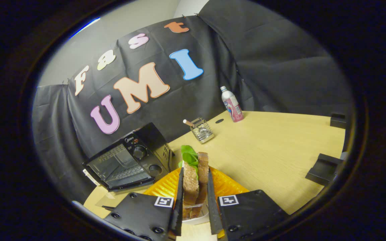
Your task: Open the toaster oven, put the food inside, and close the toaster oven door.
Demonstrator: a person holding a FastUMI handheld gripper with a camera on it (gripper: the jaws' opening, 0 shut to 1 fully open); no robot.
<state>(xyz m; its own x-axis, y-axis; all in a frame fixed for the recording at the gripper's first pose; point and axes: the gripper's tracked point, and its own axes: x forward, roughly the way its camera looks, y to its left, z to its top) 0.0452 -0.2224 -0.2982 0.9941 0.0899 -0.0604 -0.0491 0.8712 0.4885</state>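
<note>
A sandwich [194,180] of brown bread with a green lettuce leaf stands on edge between my fingers, and my gripper [195,192] is shut on it. Under it lies an orange plate [228,187] on the wooden table [266,150]. Whether the sandwich still touches the plate I cannot tell. To the left, beyond the fingers, stands the black toaster oven [131,159] with two knobs. Its glass door [117,167] faces me; a rack shows through the glass, and I cannot tell whether the door is open.
A small glass holder [202,130] with a stick in it stands farther back on the table. A pink and white bottle [232,104] stands near the black cloth wall. Two dark blocks [323,168] sit at the table's right edge.
</note>
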